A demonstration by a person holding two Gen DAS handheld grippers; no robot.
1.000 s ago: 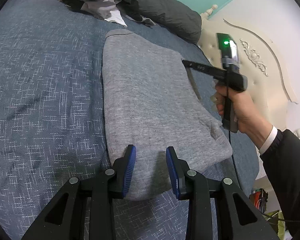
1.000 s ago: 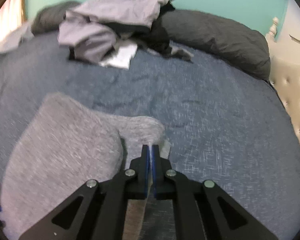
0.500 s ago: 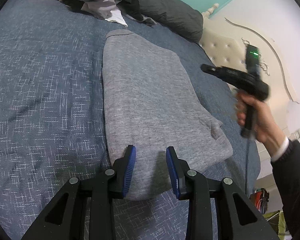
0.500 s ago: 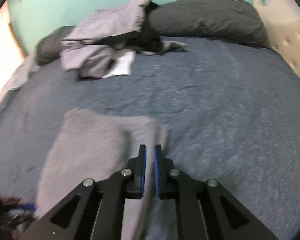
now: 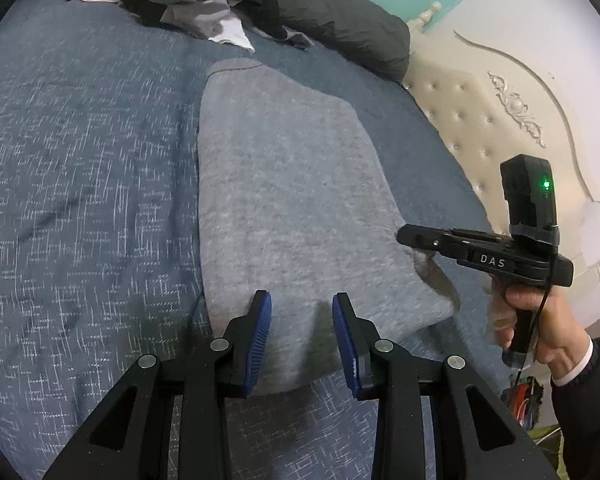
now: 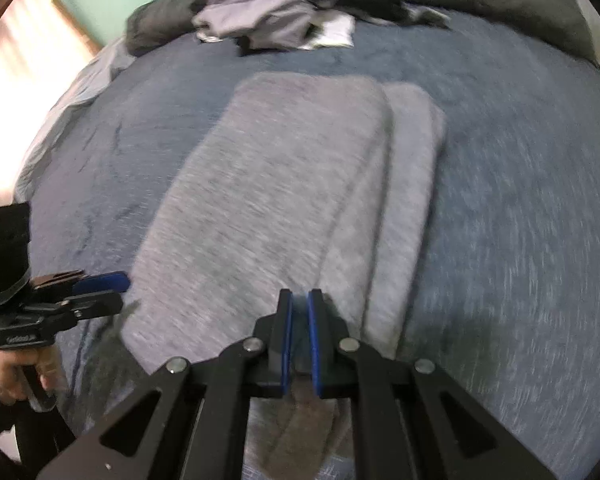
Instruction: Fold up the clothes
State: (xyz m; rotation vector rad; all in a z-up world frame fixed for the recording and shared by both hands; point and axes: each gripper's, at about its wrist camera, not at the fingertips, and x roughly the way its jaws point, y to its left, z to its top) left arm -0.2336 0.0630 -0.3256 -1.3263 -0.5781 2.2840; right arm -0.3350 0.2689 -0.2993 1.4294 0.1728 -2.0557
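Observation:
A grey garment [image 5: 292, 200], folded into a long rectangle, lies on the blue bedspread [image 5: 80, 160]. My left gripper [image 5: 302, 320] is open, its blue pads hovering over the garment's near edge with nothing between them. In the right wrist view the same garment [image 6: 268, 200] shows a folded-in strip along its right side. My right gripper [image 6: 300, 304] hangs over the near end of that strip, jaws a narrow gap apart and empty. From the left wrist view, the right gripper [image 5: 402, 236] sits by the garment's near right corner. The left gripper [image 6: 116, 292] shows at the left edge.
A heap of unfolded clothes [image 5: 188, 0] and a dark pillow [image 5: 340, 20] lie at the far end of the bed. A cream tufted headboard [image 5: 480, 120] runs along the right. A person's hand [image 5: 540, 320] and dark sleeve hold the right gripper.
My right gripper let go of the fabric strip it was shut on, lifted away, then came back low beside the garment's near right corner. The left gripper stayed put.

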